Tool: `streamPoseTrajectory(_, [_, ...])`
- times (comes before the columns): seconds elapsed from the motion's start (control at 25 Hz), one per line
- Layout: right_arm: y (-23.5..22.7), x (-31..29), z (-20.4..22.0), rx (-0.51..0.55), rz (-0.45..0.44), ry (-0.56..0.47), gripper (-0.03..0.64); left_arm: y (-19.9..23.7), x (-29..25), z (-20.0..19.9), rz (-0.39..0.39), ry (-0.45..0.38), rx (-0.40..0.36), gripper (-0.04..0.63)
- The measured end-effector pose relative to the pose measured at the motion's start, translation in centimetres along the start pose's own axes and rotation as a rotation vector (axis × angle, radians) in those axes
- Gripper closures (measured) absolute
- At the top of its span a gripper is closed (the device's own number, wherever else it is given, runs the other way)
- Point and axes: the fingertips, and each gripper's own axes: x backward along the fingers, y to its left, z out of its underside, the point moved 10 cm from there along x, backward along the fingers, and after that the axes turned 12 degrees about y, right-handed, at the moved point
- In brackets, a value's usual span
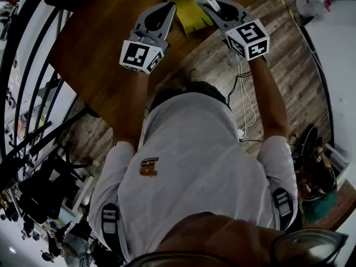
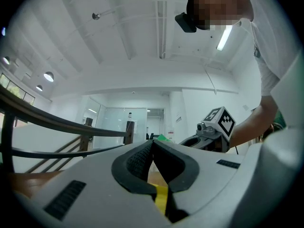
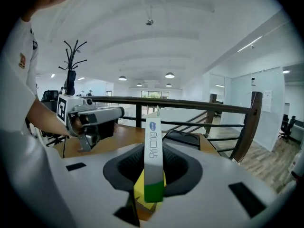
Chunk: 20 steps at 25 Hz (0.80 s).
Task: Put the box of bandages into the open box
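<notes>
Clamping the right hand-held gripper (image 3: 153,175) on the box of bandages (image 3: 153,141), with the jaws partway apart and pressing on the two broad faces of this slim white-and-green pack, end-up between the pads. Carrying it in the air past the far edge of the table (image 1: 94,43), close above a yellow box (image 1: 189,18), probably the open box of the task. Holding the left hand-held gripper (image 2: 153,148) alongside, jaws closed tip to tip and gripping nothing.

Judging the step as the middle of the carry, with the placing not yet done. Needing next to bring the box of bandages squarely over the yellow box's opening, lower it inside, and only then part the jaws. Possibly calling on the left hand-held gripper to steady the yellow box or hold back a flap.

Struggling to read much of the yellow box: cut off by the top edge of the head view, covered in part by both hand-held grippers, showing only as a yellow sliver beneath the jaws in each gripper view. Not being able to tell the state of its top, the way its opening faces, or how nearly the box of bandages lines up with it.
</notes>
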Motion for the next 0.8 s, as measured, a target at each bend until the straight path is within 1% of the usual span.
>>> streamPoseTrajectory(0.16, [-2.0,-1.8,0.3,0.076,-0.060,0.090,0.515,-0.3,-1.5,0.7,-0.021,0.013,0.009,0.576])
streamPoseTrajectory(0.36, [-3.3,-5.2,0.4,0.162,-0.140,0.214,0.515,0.4,-1.9,1.4,-0.054,0.037,0.022,0.577])
streamPoseTrajectory(0.6, [-5.2,-9.1,2.3,0.270,-0.222,0.374,0.515,0.4,-2.9,2.1,-0.091,0.052,0.033,0.576])
streamPoseTrajectory(0.8, [-6.0,-11.7,2.9,0.354,-0.277,0.473,0.515,0.5,-3.4,2.4,-0.115,0.069,0.039,0.577])
